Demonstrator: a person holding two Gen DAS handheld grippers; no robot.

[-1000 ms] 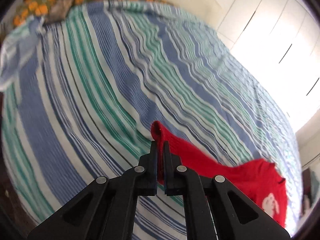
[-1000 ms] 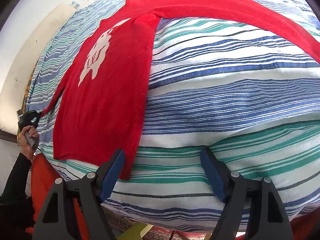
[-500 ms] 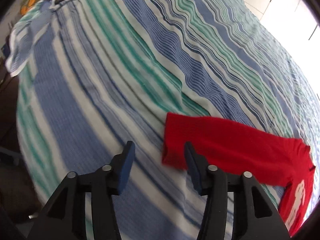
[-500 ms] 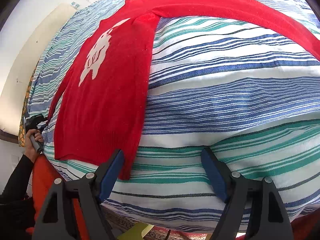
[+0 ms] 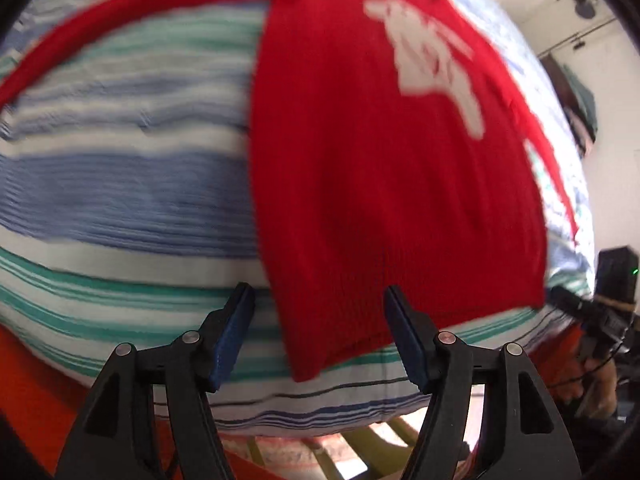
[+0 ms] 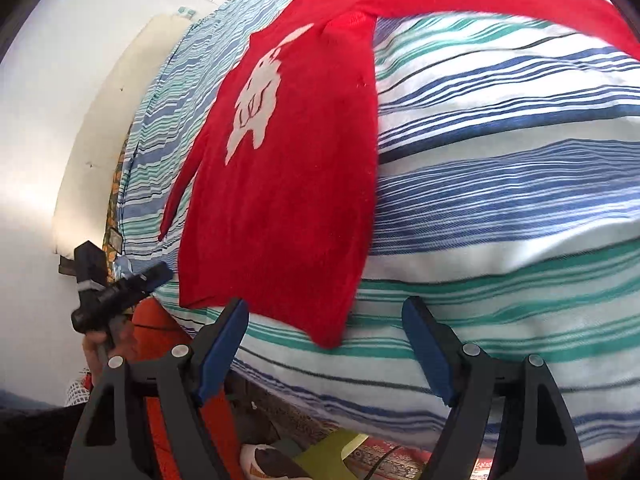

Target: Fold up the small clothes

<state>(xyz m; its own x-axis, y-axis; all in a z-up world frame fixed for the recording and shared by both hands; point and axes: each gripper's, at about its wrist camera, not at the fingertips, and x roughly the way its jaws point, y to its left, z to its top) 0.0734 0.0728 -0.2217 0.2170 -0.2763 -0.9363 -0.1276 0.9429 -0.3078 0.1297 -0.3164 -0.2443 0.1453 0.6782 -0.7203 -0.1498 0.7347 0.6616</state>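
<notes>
Folding hasn't really started: red sweater (image 5: 384,184) lies flat on the striped bed (image 6: 500,184) (sleeves out), both left gripper (image 5: 318,334) and right gripper (image 6: 324,344) jaws apart, empty, the left's having just opened.

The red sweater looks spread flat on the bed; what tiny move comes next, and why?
Probably lower the left gripper onto the red sweater hem and close: its fingers, just opened, straddle the bottom corner, gripping nothing, with the striped bedsheet beneath.
</notes>
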